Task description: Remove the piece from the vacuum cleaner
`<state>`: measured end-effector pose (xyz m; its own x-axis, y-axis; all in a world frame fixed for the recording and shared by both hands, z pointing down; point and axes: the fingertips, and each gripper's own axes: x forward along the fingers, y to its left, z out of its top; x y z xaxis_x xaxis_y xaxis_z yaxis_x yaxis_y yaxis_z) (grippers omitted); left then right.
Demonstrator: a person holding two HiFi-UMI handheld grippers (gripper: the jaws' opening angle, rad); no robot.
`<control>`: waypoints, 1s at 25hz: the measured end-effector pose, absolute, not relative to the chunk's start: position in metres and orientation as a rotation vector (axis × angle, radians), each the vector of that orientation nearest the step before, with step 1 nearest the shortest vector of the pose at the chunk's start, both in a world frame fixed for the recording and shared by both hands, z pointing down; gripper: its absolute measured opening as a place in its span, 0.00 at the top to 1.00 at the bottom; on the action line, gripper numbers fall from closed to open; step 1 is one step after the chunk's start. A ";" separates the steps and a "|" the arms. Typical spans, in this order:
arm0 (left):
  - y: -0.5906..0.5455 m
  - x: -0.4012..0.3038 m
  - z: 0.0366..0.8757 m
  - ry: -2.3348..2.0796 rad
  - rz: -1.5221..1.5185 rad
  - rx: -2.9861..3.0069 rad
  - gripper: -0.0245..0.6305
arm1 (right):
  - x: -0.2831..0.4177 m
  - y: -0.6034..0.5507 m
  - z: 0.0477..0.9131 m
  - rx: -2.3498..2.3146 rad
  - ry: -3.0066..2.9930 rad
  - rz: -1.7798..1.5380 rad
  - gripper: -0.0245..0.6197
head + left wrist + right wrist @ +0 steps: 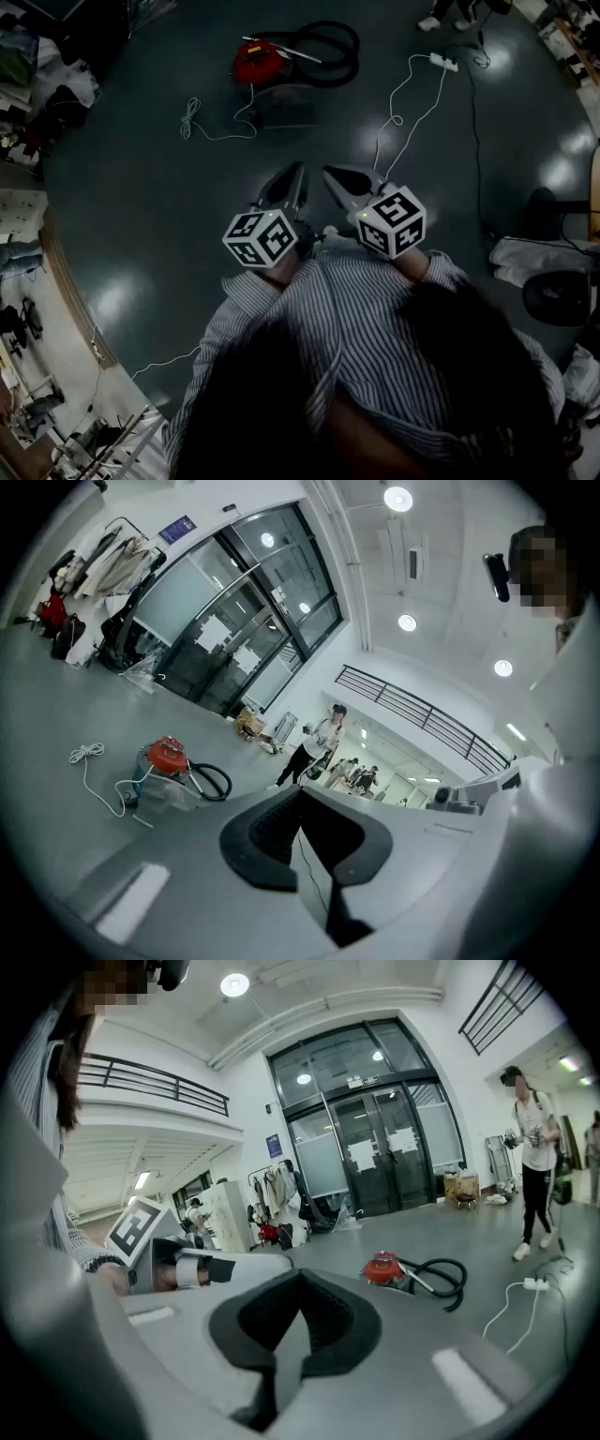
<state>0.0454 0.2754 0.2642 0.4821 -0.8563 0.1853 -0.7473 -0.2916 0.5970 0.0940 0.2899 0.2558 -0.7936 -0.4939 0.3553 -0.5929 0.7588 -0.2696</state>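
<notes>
A red vacuum cleaner [260, 62] stands on the dark floor far ahead, with a black hose [330, 49] coiled at its right and a grey clear part [285, 105] in front of it. It also shows small as the vacuum cleaner [167, 757] in the left gripper view and the vacuum cleaner [383, 1267] in the right gripper view. My left gripper [295, 173] and right gripper [330, 174] are held side by side close to my body, well short of the vacuum. Both are shut with nothing between the jaws.
A white cord [202, 120] lies left of the vacuum. A power strip [442, 63] with white cables lies at the back right. A person [534, 1162] stands at the right in the right gripper view. A chair [559, 291] and clutter line the room's edges.
</notes>
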 end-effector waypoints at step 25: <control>0.246 0.049 0.264 -1.342 -0.143 2.120 0.96 | 0.096 0.260 0.257 0.832 -2.681 0.518 0.96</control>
<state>0.0492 0.2460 0.2638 0.4785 -0.8481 0.2276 -0.7813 -0.2929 0.5511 0.0955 0.2605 0.2570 -0.7928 -0.4848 0.3694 -0.5876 0.7690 -0.2517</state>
